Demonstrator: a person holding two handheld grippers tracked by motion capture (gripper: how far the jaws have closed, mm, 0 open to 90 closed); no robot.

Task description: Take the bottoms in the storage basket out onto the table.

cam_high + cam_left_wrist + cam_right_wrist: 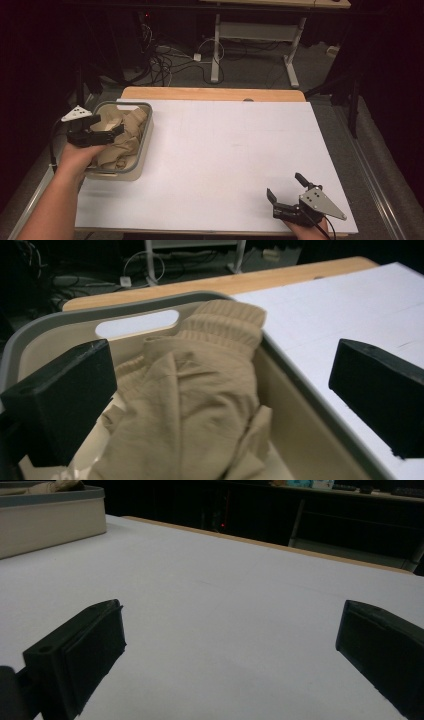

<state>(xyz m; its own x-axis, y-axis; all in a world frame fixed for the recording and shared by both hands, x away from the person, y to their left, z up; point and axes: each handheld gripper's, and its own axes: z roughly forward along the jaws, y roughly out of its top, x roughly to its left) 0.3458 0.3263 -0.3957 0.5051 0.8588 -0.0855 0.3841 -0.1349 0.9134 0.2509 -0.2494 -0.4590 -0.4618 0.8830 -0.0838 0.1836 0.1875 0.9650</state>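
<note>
A: Item one — left gripper?
B: Over the near-left part of the grey-rimmed bin at the table's left edge. Jaws spread wide, holding nothing; tan cloth lies between and below them, inside the bin.

A: Item two — right gripper?
B: Near the front right corner of the white table sheet, well apart from the bin. Jaws wide apart, empty, just above bare sheet.

A: Cloth, location?
B: Crumpled in the bin, a ribbed hem near the handle slot.
</note>
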